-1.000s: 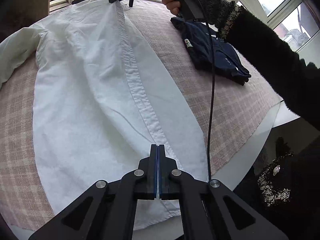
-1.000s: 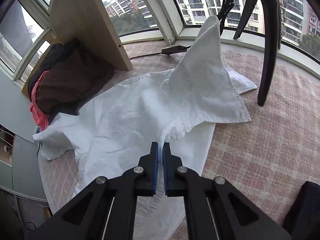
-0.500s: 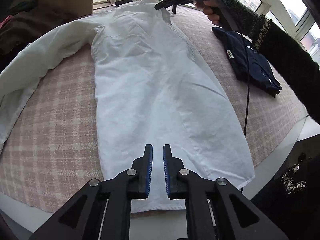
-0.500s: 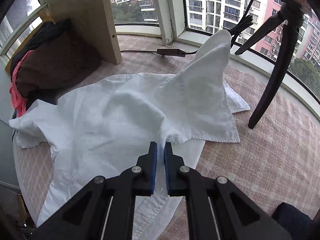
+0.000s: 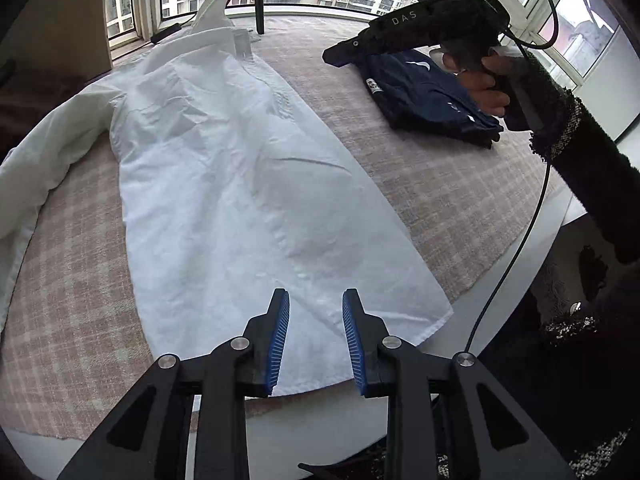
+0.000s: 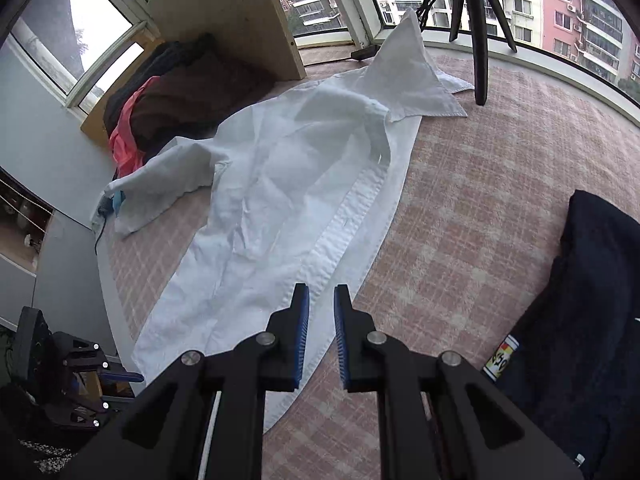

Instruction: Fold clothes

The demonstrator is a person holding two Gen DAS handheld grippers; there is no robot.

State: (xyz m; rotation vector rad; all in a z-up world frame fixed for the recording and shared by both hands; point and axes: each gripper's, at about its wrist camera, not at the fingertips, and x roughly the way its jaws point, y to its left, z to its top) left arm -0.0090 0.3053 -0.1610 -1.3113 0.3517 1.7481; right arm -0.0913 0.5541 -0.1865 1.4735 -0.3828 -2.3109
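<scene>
A white button shirt lies lengthwise on the pink checked table cover, collar far, hem near me; one front side is folded over the body. It also shows in the right wrist view. My left gripper is open and empty just above the hem. My right gripper is open and empty over the shirt's button placket edge. In the left wrist view the right gripper hovers above the table, right of the collar.
A folded navy garment lies on the right of the table, also seen in the right wrist view. A tripod stands near the collar. A pile of dark and red clothes and a wooden board sit at the far left.
Both grippers let go of the shirt and opened. The shirt side they held now lies folded flat on the body. The right gripper lifted away from the collar.
</scene>
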